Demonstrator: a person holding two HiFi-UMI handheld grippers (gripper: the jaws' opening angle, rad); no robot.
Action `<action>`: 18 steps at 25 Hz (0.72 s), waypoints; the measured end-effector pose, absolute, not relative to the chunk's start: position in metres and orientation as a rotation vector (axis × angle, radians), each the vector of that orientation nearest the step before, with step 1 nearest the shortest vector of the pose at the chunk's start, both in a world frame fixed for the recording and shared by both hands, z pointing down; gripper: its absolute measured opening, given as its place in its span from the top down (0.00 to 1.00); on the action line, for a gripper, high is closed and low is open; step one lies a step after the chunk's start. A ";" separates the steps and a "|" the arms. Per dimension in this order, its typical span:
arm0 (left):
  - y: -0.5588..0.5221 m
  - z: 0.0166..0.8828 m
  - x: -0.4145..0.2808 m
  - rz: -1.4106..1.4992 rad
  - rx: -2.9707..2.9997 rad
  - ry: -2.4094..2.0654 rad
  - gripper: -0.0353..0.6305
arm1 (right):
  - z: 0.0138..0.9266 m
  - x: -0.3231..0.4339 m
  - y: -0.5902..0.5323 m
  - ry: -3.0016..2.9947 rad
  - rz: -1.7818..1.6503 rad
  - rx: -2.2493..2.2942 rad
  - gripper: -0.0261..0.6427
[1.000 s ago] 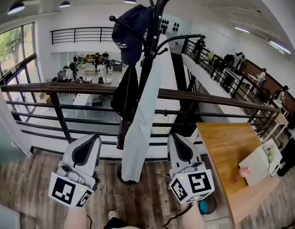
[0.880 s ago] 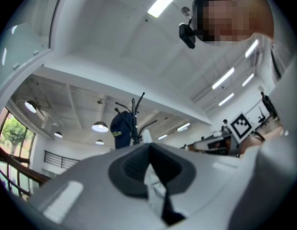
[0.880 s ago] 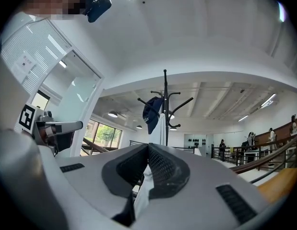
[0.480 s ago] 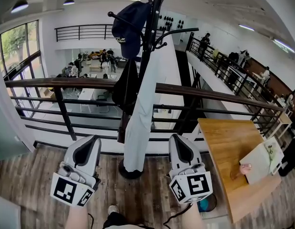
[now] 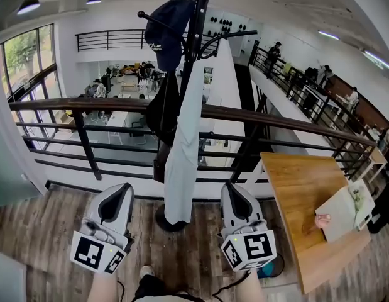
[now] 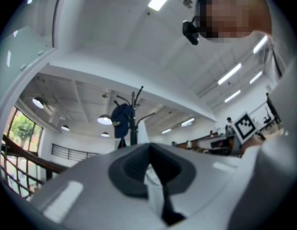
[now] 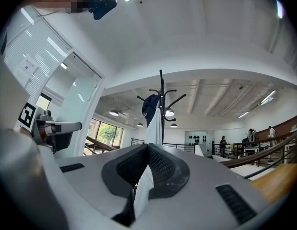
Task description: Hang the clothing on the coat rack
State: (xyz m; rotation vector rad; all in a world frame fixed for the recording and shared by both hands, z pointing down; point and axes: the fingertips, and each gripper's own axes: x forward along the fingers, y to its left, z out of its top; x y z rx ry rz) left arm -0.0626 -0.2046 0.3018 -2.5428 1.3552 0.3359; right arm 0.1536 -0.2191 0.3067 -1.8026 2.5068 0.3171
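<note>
Left gripper (image 5: pixel 120 194) and right gripper (image 5: pixel 232 192) sit closed, empty (top of coat rack (image 5: pixel 193 36) cut off).

Bright, even indoor light: ceiling lamps (image 5: pixel 29 5), strip lights (image 5: pixel 328 35), daylight through window (image 5: pixel 21 58), slightly blown out. Shadows soft. The coat rack (image 5: pixel 193 55) reads dark against white walls (image 5: pixel 62 24). Heavy fisheye bending at edges; black vignette corners in both gripper views. Left gripper view soft, near jaws blurred; right sharper.
</note>
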 end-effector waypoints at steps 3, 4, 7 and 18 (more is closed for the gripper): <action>-0.200 0.306 -0.061 0.340 -2.538 1.382 0.94 | 0.313 0.159 -0.215 2.506 0.304 -1.808 0.96; -0.199 0.308 -0.061 0.341 -2.537 1.392 0.94 | 0.314 0.161 -0.214 2.505 0.301 -1.810 0.96; -0.196 0.314 -0.061 0.337 -2.534 1.418 0.94 | 0.320 0.166 -0.211 2.500 0.292 -1.818 0.96; -0.182 0.334 -0.054 0.295 -2.528 1.466 0.94 | 0.337 0.170 -0.194 2.500 0.259 -1.788 0.96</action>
